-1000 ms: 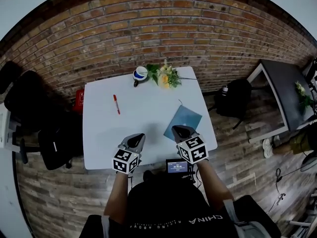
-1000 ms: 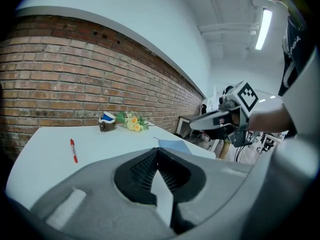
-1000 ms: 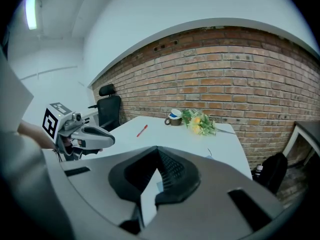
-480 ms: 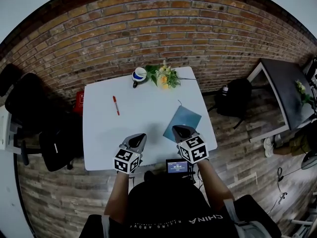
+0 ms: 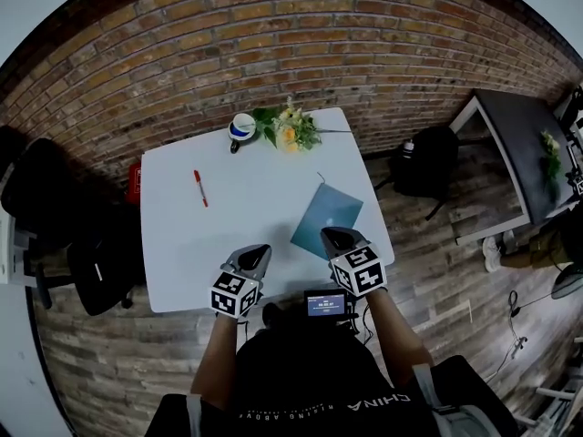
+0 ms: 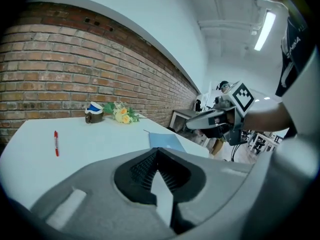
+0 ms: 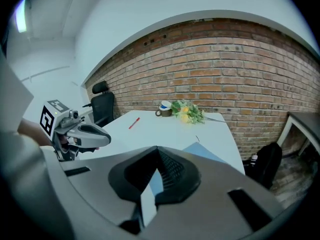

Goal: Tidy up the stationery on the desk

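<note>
On the white desk (image 5: 182,253) a red pen (image 5: 199,188) lies at the far left, and a blue notebook (image 5: 326,218) lies at the right. The left gripper view shows the pen (image 6: 56,143) and notebook (image 6: 167,141); the right gripper view also has the pen (image 7: 133,122) and notebook (image 7: 201,151). My left gripper (image 5: 253,258) hovers over the desk's near edge, shut and empty. My right gripper (image 5: 335,241) hangs just short of the notebook's near corner, also shut with nothing in it. Each gripper view looks over its own shut jaws, the left gripper (image 6: 157,151) and the right gripper (image 7: 157,151).
A blue-and-white mug (image 5: 242,127) and a bunch of flowers (image 5: 287,130) stand at the desk's far edge by the brick wall. A small screen (image 5: 326,304) sits at the near edge. Black chairs (image 5: 55,208) are on the left, a black backpack (image 5: 424,167) and dark side table (image 5: 524,144) on the right.
The head view has shifted, so the desk now sits a little further left and up in the picture. Both grippers hold their places, and nothing on the desk has moved.
</note>
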Action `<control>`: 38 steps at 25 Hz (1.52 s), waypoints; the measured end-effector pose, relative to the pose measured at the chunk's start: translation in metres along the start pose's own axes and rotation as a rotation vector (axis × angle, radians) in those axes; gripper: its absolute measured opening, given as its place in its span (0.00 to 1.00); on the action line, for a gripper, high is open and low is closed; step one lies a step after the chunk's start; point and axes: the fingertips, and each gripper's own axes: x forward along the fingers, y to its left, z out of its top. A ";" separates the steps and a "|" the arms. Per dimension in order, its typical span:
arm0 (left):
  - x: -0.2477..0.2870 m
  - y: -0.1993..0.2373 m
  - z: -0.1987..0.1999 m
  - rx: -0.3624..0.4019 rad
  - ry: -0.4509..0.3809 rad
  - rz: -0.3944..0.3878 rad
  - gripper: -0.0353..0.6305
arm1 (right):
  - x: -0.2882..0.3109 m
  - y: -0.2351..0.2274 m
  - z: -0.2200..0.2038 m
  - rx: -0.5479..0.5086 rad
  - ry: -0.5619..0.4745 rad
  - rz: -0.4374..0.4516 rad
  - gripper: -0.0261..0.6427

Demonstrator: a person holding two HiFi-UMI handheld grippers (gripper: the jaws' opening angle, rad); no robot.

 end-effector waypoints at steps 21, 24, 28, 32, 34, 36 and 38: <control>0.115 -0.058 -0.075 -0.300 0.185 0.064 0.20 | 0.068 -0.133 -0.052 -0.227 0.221 0.103 0.23; 0.124 -0.059 -0.081 -0.347 0.199 0.089 0.25 | 0.084 -0.146 -0.055 -0.273 0.256 0.129 0.28; 0.131 -0.062 -0.083 -0.390 0.209 0.106 0.26 | 0.096 -0.161 -0.059 -0.287 0.286 0.152 0.32; 0.135 -0.060 -0.085 -0.450 0.217 0.144 0.27 | 0.106 -0.166 -0.062 -0.295 0.308 0.184 0.34; 0.135 -0.057 -0.086 -0.487 0.219 0.153 0.27 | 0.111 -0.167 -0.066 -0.285 0.328 0.204 0.34; 0.136 -0.055 -0.087 -0.500 0.222 0.157 0.27 | 0.112 -0.168 -0.069 -0.255 0.335 0.219 0.34; 0.136 -0.054 -0.087 -0.510 0.222 0.160 0.27 | 0.113 -0.168 -0.070 -0.225 0.339 0.236 0.34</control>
